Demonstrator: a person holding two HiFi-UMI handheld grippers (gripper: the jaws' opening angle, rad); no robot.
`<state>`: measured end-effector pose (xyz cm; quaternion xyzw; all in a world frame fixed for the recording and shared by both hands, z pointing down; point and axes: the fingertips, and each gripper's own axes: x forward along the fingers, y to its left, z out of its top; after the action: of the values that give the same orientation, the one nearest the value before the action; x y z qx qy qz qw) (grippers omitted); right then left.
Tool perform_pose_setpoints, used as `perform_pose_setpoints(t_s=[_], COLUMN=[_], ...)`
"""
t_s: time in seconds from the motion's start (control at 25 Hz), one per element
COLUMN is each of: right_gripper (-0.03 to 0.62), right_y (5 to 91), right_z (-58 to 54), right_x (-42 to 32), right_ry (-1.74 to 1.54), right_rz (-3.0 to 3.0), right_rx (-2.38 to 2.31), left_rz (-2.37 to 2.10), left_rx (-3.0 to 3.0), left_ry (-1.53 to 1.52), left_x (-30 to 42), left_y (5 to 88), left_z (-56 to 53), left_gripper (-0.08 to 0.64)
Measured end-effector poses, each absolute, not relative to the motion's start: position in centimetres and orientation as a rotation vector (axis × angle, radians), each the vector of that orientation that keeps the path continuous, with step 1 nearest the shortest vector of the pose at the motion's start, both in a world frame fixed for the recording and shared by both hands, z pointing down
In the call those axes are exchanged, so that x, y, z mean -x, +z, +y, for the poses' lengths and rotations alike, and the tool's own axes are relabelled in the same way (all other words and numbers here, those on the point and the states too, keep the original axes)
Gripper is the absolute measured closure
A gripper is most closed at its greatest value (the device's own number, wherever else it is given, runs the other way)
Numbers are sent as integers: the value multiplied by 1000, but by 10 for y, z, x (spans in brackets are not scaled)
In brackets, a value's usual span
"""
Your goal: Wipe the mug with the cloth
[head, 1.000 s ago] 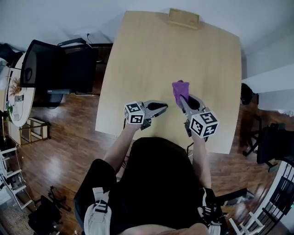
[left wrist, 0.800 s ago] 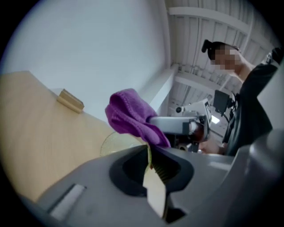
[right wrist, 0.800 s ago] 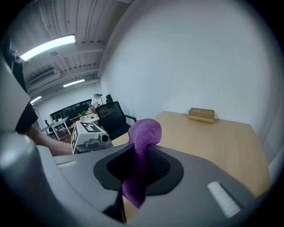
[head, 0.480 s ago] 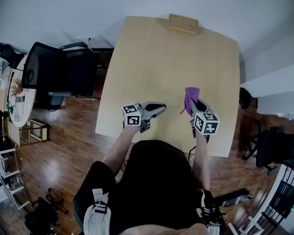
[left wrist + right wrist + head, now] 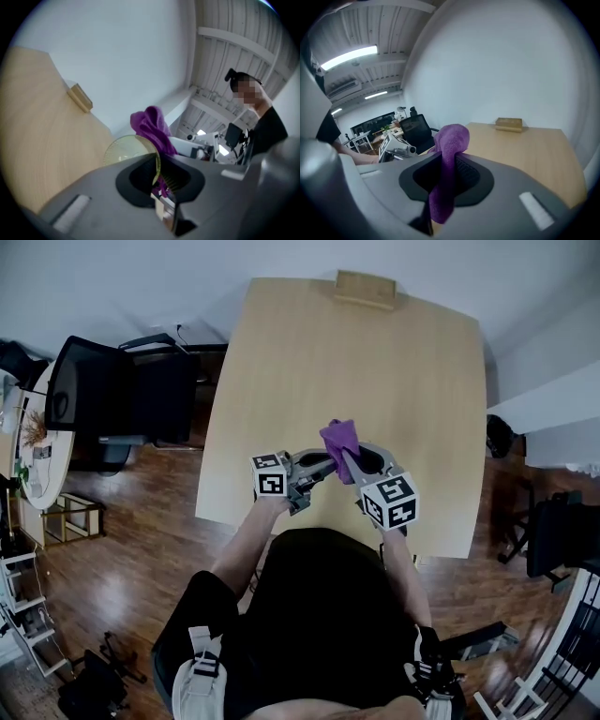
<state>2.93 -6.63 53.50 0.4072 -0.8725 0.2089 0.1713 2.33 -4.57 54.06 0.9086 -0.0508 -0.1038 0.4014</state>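
My left gripper (image 5: pixel 158 171) is shut on the wall of a clear, green-tinted glass mug (image 5: pixel 125 149), which it holds above the table and tipped on its side. A purple cloth (image 5: pixel 151 125) lies against the mug's rim and hangs on behind the glass. My right gripper (image 5: pixel 446 174) is shut on that cloth (image 5: pixel 449 154), which bulges out past the jaws. In the head view the left gripper (image 5: pixel 324 465) and right gripper (image 5: pixel 349 461) meet over the table's near part. There the cloth (image 5: pixel 339 437) sits between their tips, and the mug is too faint to make out.
The light wooden table (image 5: pixel 422 381) carries a small wooden block (image 5: pixel 366 287) at its far edge. A black office chair (image 5: pixel 122 390) stands left of the table. A white shelf edge (image 5: pixel 548 409) is at the right. The person's torso is close to the near edge.
The right gripper swung right with the cloth, then came back left, and the cloth now sits at the left gripper's tip. The left gripper stayed nearly in place.
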Motion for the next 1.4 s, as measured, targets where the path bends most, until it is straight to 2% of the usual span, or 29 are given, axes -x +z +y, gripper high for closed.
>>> perform_pose_setpoints(t_s=[0.12, 0.28, 0.4, 0.68, 0.88, 1.2, 1.32, 1.4], right_gripper=[529, 529, 529, 529, 529, 529, 529, 529], right_y=[551, 612, 616, 596, 657, 719, 719, 720], right_z=[-74, -79, -72, -71, -63, -73, -86, -92], right_x=[-61, -141, -169, -116, -67, -69, -66, -65], right_ry=[649, 804, 869, 897, 927, 1065, 1054, 1065], right_rz=[-2430, -2174, -2135, -2374, -2299, -2253, -2269, -2275], right_rx=[-1234, -1450, -1538, -1386, -1161, -1203, -1210, -1210], left_rz=[-133, -159, -156, -171, -172, -194, -157, -167], left_rx=[-2260, -2085, -1931, -1674, -1570, -1686, -1824, -1939], left_ry=[-293, -323, -352, -349, -295, -177, -93, -21], left_x=[-16, -6, -4, -16, -28, -31, -28, -24], left_y=[544, 572, 600, 644, 677, 721, 721, 724], left_z=[-45, -52, -54, -55, -58, -60, -53, -46], left_gripper=[511, 518, 515, 517, 515, 504, 432, 417])
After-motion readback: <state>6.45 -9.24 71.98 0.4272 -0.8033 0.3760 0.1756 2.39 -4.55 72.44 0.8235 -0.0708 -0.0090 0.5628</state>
